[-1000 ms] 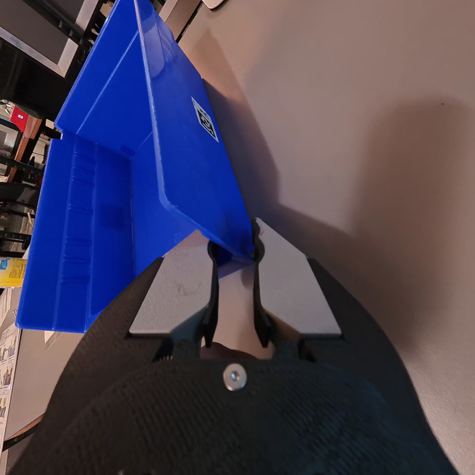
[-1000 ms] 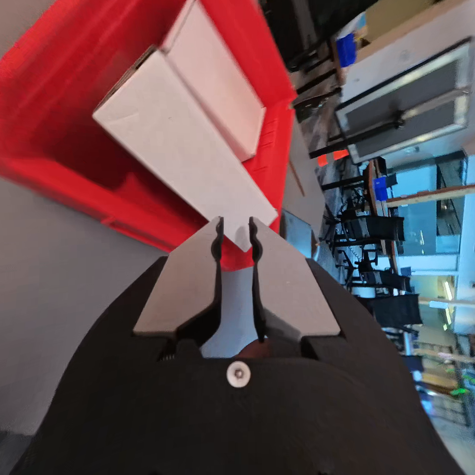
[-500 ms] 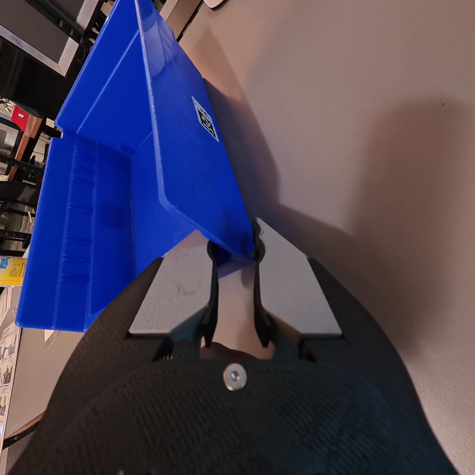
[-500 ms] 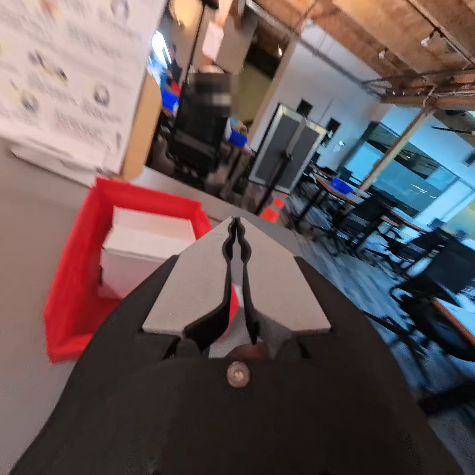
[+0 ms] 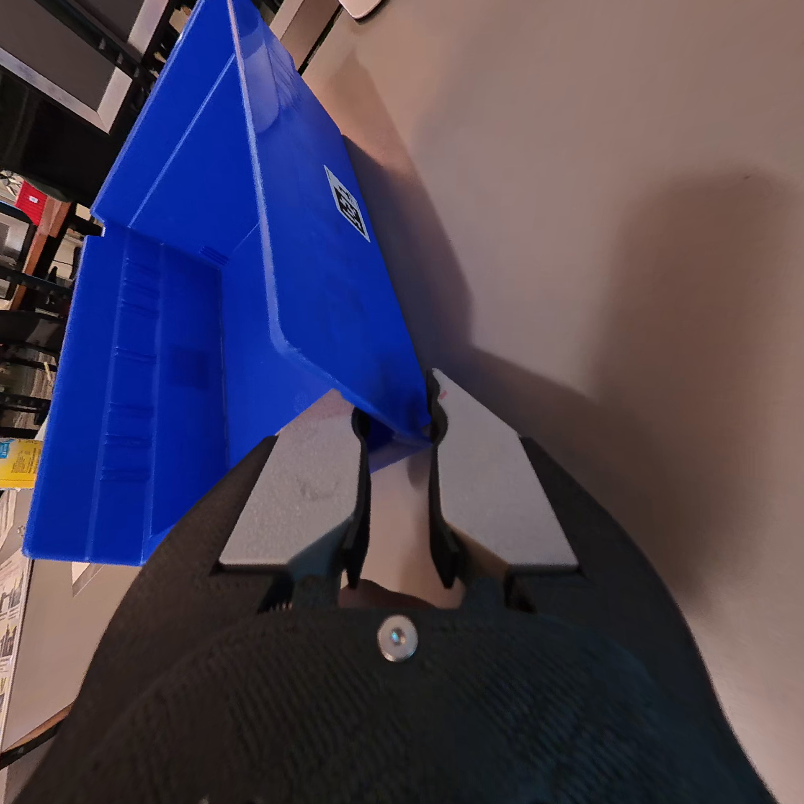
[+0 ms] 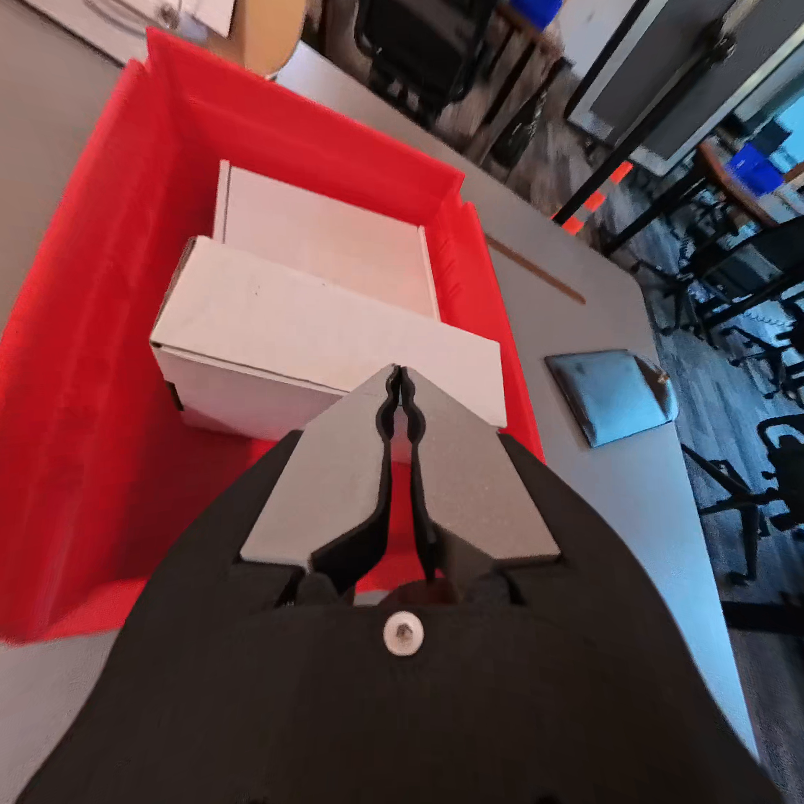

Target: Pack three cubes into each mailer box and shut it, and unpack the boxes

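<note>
My left gripper [image 5: 396, 404] is closed on the near corner of an empty blue bin [image 5: 174, 348], with the bin's wall between its fingertips. The view is rolled sideways, so the table [image 5: 609, 174] stands on the right. My right gripper [image 6: 398, 374] is shut and empty. It hovers over the near edge of a red bin [image 6: 87, 348]. Two closed white mailer boxes lie in that bin: one near box [image 6: 304, 322] just beyond my fingertips and one far box [image 6: 322, 243] behind it. No cubes show in either view.
A square grey-blue plate [image 6: 609, 396] lies on the grey table [image 6: 587, 500] right of the red bin, near the table's edge. Chairs and desks stand beyond the edge. A black-and-white tag [image 5: 348, 204] is stuck on the blue bin's outer wall. About 55 cm separates my left fingertips from my right.
My right gripper has closed from slightly open to fully shut and swung round, ending pointed down over the red bin and its boxes. My left gripper and the blue bin have not moved.
</note>
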Action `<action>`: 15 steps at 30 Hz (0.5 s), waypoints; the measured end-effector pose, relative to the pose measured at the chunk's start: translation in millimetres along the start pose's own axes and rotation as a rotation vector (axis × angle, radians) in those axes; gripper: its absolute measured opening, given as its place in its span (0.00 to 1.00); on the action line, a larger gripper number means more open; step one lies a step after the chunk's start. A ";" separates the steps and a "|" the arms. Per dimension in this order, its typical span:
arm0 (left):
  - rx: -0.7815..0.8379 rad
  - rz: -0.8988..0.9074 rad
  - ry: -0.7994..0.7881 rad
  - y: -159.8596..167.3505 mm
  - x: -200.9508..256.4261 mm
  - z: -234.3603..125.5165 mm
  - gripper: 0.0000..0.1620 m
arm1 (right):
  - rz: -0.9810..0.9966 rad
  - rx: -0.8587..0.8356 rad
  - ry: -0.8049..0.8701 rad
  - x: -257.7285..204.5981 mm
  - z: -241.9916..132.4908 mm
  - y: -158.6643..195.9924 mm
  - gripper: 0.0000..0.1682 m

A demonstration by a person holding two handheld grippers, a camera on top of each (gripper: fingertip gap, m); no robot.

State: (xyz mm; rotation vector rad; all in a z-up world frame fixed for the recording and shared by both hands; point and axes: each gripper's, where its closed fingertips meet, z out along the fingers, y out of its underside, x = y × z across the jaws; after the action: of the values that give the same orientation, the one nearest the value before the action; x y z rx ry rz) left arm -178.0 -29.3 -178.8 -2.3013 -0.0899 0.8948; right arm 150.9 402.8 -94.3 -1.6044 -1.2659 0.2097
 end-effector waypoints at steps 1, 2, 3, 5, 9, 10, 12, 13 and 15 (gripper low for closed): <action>0.002 0.000 0.001 0.0 -0.2 0.0 0.12 | 0.001 -0.016 -0.025 -0.5 -5.7 3.4 0.00; 0.003 0.000 0.002 -0.1 -0.2 -0.1 0.12 | 0.001 -0.036 -0.051 -1.0 -12.3 7.6 0.00; 0.003 0.000 0.001 0.0 -0.2 -0.1 0.12 | -0.007 -0.058 -0.076 -1.9 -19.5 13.0 0.00; 0.000 0.001 0.002 0.0 0.1 0.0 0.13 | -0.034 -0.102 -0.129 -4.8 -33.4 25.8 0.00; -0.011 0.007 -0.003 0.6 1.0 0.0 0.15 | -0.069 -0.183 -0.183 -8.3 -42.1 48.4 0.00; -0.015 0.006 -0.005 0.9 1.0 0.0 0.15 | -0.085 -0.236 -0.214 -13.9 -39.3 59.7 0.00; -0.019 0.005 -0.007 1.1 1.4 -0.1 0.15 | -0.153 -0.342 -0.245 -24.3 -25.0 84.9 0.00; -0.021 0.006 -0.007 1.3 1.6 -0.3 0.16 | -0.199 -0.346 -0.186 -18.8 -12.9 86.5 0.00; -0.023 0.006 -0.005 1.7 1.7 -0.8 0.16 | -0.241 -0.381 -0.077 -6.5 5.6 88.2 0.00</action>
State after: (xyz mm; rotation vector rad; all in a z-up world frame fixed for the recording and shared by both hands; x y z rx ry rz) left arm -176.5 -30.6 -180.4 -2.3218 -0.0965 0.9073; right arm 198.6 409.0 -168.7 -1.7519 -1.6172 -0.1309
